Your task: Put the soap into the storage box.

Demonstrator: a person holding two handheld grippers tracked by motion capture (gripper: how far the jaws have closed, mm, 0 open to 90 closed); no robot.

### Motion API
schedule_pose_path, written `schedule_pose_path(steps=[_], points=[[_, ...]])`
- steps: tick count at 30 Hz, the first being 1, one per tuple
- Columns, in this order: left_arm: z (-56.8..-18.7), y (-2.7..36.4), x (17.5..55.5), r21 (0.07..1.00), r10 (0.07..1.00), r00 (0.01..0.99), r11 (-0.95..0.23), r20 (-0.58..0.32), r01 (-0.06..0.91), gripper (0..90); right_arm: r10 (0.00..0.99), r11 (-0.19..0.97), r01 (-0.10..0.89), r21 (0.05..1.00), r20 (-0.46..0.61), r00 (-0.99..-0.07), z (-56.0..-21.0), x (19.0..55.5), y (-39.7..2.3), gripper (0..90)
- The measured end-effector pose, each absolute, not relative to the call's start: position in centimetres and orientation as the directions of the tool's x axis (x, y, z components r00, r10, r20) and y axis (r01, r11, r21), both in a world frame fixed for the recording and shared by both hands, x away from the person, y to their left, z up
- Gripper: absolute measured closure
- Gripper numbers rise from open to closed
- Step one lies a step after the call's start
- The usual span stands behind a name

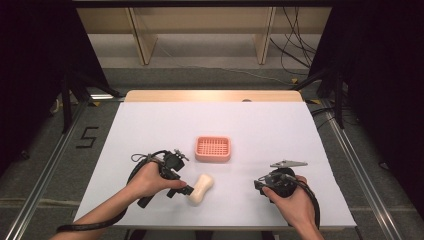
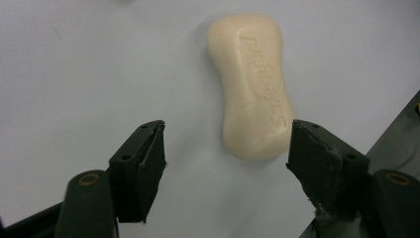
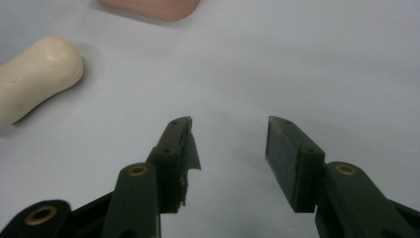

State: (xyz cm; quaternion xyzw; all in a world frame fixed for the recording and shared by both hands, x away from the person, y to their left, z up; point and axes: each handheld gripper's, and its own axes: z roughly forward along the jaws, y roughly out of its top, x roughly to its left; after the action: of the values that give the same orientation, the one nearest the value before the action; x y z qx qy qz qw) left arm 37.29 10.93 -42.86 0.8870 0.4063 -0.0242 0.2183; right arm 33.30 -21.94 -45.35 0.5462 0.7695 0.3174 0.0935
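A cream bar of soap (image 1: 201, 189) lies flat on the white table sheet, its embossed face up in the left gripper view (image 2: 252, 84). My left gripper (image 1: 184, 190) is open just left of it; its jaws stand wide, with the near end of the soap beside the right jaw and nothing held (image 2: 228, 148). A pink slotted soap dish (image 1: 213, 148) sits further back near the table's middle, its edge at the top of the right gripper view (image 3: 151, 7). My right gripper (image 1: 257, 186) is open and holds nothing (image 3: 229, 139), low over bare sheet, the soap (image 3: 37, 77) off to its left.
The white sheet (image 1: 280, 130) covers the table, whose wooden back edge (image 1: 215, 95) shows beyond it. Metal rails run along both sides on the floor. Cables lie on the floor at the back right. Bare sheet lies behind the dish and at the far corners.
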Motion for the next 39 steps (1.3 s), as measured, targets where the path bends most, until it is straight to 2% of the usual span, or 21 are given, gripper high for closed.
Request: schedule_pose_path(steps=[3, 4, 5, 16, 17, 32, 35, 36, 39], points=[[-42.9, 10.3, 37.6, 0.361, 0.709, 0.671, -0.58, -0.218, 0.73, 30.8, 0.897, 0.2, 0.795, 0.573, 0.219, -0.384, -45.3, 33.2, -21.9, 53.0], [-42.9, 10.0, 37.9, 0.326, 0.685, 0.7, -0.627, -0.202, 0.708, 31.0, 0.903, 0.201, 0.793, 0.576, 0.204, -0.377, -45.3, 33.2, -21.9, 53.0], [-42.9, 9.6, 37.9, 0.324, 0.693, 0.689, -0.616, -0.21, 0.718, 31.1, 0.89, 0.222, 0.764, 0.606, 0.193, -0.412, -45.6, 33.5, -22.2, 53.0], [-43.4, 7.1, 38.8, 0.258, 0.715, 0.67, -0.622, -0.199, 0.74, 32.3, 0.913, 0.228, 0.778, 0.586, 0.148, -0.38, -45.4, 33.4, -22.4, 52.8], [-43.6, 6.7, 38.9, 0.251, 0.72, 0.664, -0.618, -0.202, 0.745, 32.4, 0.9, 0.207, 0.78, 0.591, 0.196, -0.388, -45.4, 33.3, -22.3, 52.8], [-45.1, 5.2, 39.4, 0.189, 0.742, 0.646, -0.619, -0.178, 0.762, 35.1, 0.898, 0.208, 0.781, 0.589, 0.202, -0.391, -45.5, 33.3, -22.2, 52.6], [-45.4, 5.0, 39.5, 0.174, 0.739, 0.652, -0.629, -0.169, 0.758, 35.1, 0.901, 0.236, 0.779, 0.58, 0.169, -0.399, -45.6, 33.4, -22.4, 52.6], [-45.5, 4.9, 39.7, 0.164, 0.74, 0.651, -0.631, -0.168, 0.759, 35.1, 0.912, 0.195, 0.803, 0.563, 0.198, -0.36, -45.4, 33.1, -22.0, 52.6], [-45.7, 4.8, 39.8, 0.144, 0.737, 0.653, -0.637, -0.172, 0.757, 35.1, 0.903, 0.184, 0.801, 0.57, 0.223, -0.366, -45.5, 33.2, -22.0, 52.5]])
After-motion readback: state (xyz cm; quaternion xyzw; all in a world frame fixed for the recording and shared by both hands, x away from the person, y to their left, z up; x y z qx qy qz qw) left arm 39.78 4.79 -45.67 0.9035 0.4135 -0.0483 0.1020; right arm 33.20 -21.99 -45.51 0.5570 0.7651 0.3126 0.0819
